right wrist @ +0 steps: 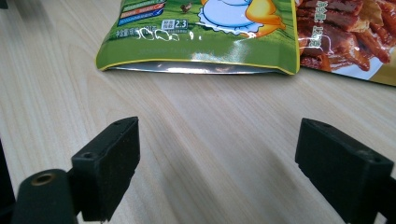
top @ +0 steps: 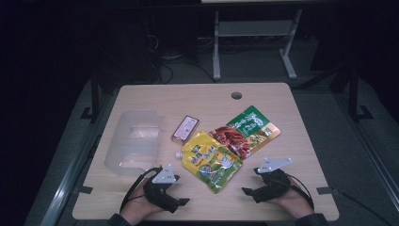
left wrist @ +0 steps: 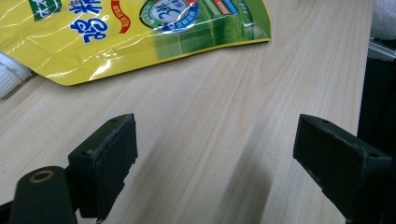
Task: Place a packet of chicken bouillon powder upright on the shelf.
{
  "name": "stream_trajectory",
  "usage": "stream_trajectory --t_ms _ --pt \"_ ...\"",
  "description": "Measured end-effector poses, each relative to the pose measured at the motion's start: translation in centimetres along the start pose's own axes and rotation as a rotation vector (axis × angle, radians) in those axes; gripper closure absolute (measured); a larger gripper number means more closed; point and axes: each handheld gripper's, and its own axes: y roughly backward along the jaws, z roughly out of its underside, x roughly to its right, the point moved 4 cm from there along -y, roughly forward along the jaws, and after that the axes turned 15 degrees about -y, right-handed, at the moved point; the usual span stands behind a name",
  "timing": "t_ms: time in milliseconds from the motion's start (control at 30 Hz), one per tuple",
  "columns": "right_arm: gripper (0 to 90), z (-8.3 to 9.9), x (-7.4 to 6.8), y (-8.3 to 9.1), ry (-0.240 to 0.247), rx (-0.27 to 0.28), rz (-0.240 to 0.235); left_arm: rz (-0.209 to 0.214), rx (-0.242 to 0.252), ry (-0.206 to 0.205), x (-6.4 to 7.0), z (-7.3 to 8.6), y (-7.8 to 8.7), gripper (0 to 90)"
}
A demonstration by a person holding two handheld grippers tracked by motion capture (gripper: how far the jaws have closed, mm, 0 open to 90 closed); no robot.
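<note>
You have four things on the worktop [top: 282,155]: one clear plastic bin [top: 131,141] at the left, one small pink packet [top: 185,129] just right of it, one yellow pouch [top: 211,160] in the middle, and one red-and-green bag [top: 244,131] beyond it, its corner tucked under the pouch's edge. The yellow pouch lies flat between your two tools, near the front edge; it is glossy and crinkled, with a white screw cap [left wrist: 9,77] at one corner and a silver seam along its bottom; the worktop is pale wood grain with a round cable hole [top: 236,95] at the back. Your left hand-held gripper [left wrist: 215,158] rests low over bare wood, jaws spread wide with nothing between them, the pouch just ahead; your right hand-held gripper [right wrist: 217,161] is the same, jaws wide apart, facing the pouch's bottom seam; nothing lies between either tool and the pouch.
</note>
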Motion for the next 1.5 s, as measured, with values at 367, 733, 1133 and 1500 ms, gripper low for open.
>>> stream_trajectory --t_ms 367,733,1133,1500 --pt "51.8 -2.2 -0.7 -0.1 0.007 0.019 -0.022 0.01 0.016 0.028 -0.3 0.0 0.1 16.0" --pt "87.3 -5.3 -1.2 -1.5 0.038 0.036 -0.067 0.001 0.019 0.027 -0.3 -0.3 0.3 16.0" --pt "90.0 -8.0 -1.3 -3.7 0.065 0.027 -0.071 0.0 0.017 0.016 -0.4 -0.5 0.4 16.0" --pt "90.0 -10.1 -0.3 -7.1 0.066 -0.005 -0.039 -0.001 0.019 0.009 -0.5 -0.4 0.5 16.0"
